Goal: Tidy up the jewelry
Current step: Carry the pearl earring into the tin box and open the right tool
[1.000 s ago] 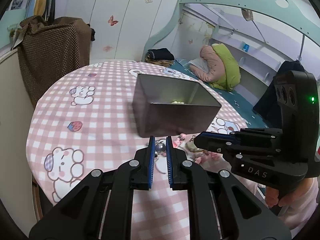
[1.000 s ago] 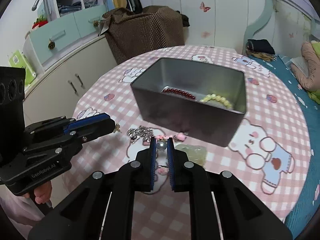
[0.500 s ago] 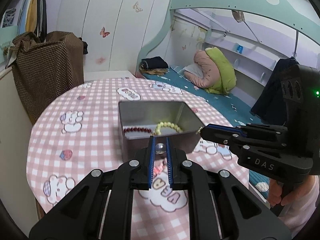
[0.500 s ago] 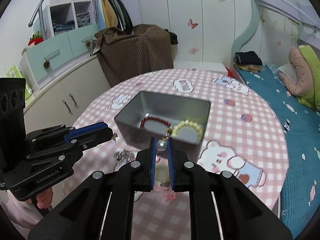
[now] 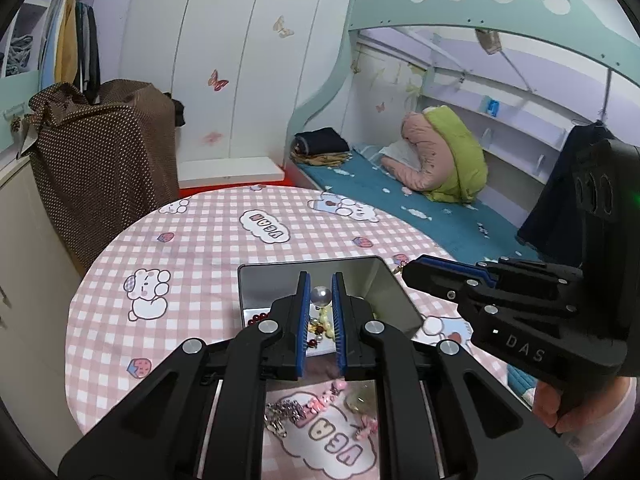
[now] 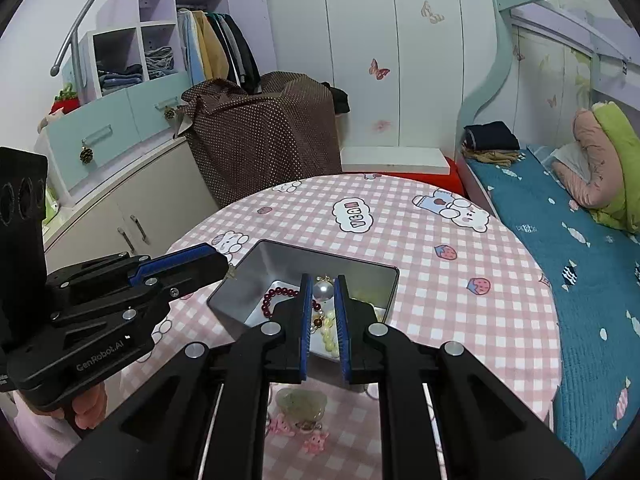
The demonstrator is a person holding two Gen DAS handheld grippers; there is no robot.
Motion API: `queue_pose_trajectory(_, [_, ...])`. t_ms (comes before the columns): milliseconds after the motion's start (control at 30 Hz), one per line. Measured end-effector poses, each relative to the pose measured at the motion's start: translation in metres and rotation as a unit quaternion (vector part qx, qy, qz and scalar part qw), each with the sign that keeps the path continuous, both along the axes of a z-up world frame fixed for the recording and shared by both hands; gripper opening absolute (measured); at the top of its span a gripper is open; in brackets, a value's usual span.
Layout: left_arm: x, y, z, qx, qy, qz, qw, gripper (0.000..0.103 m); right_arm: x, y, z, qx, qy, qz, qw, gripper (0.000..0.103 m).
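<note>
Halfway through sorting the jewelry, a pearl piece is in the air.

Left tool (image 5: 321, 295) and right tool (image 6: 324, 290) each pinch a pearl (image 5: 321, 295) over the tin (image 6: 256, 289); bead bracelets (image 6: 276, 300) already sit inside, while charms (image 5: 298, 412) remain on the bench (image 5: 192, 240).

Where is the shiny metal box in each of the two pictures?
Left wrist view: the metal box sits low in the middle, partly behind the gripper's fingers.
Right wrist view: the metal box sits low, a bit left of middle, with a red bead bracelet inside.
Shared landmark: the pink checked tablecloth under it.
</note>
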State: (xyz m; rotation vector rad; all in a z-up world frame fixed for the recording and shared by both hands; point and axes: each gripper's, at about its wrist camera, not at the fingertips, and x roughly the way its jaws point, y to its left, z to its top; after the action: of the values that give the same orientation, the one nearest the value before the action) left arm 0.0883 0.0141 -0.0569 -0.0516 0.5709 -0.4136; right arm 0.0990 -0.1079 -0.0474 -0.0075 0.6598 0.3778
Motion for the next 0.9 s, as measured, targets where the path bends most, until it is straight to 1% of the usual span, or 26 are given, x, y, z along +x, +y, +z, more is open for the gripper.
queue_pose_trajectory(167, [0.015, -0.005, -0.012, 0.013, 0.021, 0.012, 0.9996, 0.011, 0.016, -0.002, -0.013, 0.001, 0.021, -0.005, 1.0, 0.011])
queue_pose_trajectory(233, [0.022, -0.006, -0.017, 0.021, 0.024, 0.027, 0.9992, 0.011, 0.021, -0.001, -0.019, 0.002, 0.031, -0.006, 1.0, 0.011])
queue_pose_trajectory(333, [0.029, -0.007, -0.024, 0.02, 0.03, 0.033, 0.9988, 0.011, 0.026, -0.002, -0.026, 0.003, 0.042, -0.008, 0.999, 0.011])
queue_pose_trajectory(433, [0.034, -0.009, -0.029, 0.024, 0.037, 0.038, 0.9983, 0.011, 0.029, -0.002, -0.028, 0.006, 0.048, -0.008, 0.999, 0.012])
queue_pose_trajectory(567, [0.037, -0.009, -0.032, 0.026, 0.04, 0.039, 0.9981, 0.012, 0.03, -0.004, -0.025, 0.015, 0.048, -0.005, 0.999, 0.014])
queue_pose_trajectory(600, [0.037, -0.009, -0.032, 0.026, 0.04, 0.04, 0.998, 0.012, 0.03, -0.005, -0.023, 0.018, 0.047, -0.007, 0.999, 0.015])
queue_pose_trajectory(633, [0.037, -0.009, -0.032, 0.026, 0.042, 0.04, 0.998, 0.012, 0.03, -0.007, -0.022, 0.021, 0.047, -0.011, 0.999, 0.025])
queue_pose_trajectory(667, [0.037, -0.008, -0.031, 0.025, 0.043, 0.04, 0.998, 0.014, 0.03, -0.009, -0.02, 0.024, 0.046, -0.015, 0.999, 0.031])
queue_pose_trajectory(700, [0.036, -0.007, -0.03, 0.027, 0.041, 0.042, 0.9979, 0.026, 0.03, -0.011, -0.017, 0.025, 0.043, -0.022, 0.999, 0.044])
queue_pose_trajectory(733, [0.035, -0.007, -0.029, 0.03, 0.039, 0.048, 0.9977, 0.047, 0.029, -0.013, -0.015, 0.023, 0.038, -0.03, 0.999, 0.053])
queue_pose_trajectory(767, [0.034, -0.006, -0.028, 0.031, 0.036, 0.053, 0.9975, 0.053, 0.028, -0.015, -0.015, 0.02, 0.036, -0.035, 0.999, 0.054])
queue_pose_trajectory(800, [0.033, -0.004, -0.027, 0.03, 0.033, 0.058, 0.9973, 0.055, 0.028, -0.016, -0.014, 0.016, 0.035, -0.04, 0.998, 0.054])
queue_pose_trajectory(900, [0.031, 0.001, -0.026, 0.025, 0.036, 0.06, 0.9972, 0.055, 0.027, -0.02, -0.014, 0.014, 0.038, -0.048, 0.998, 0.054])
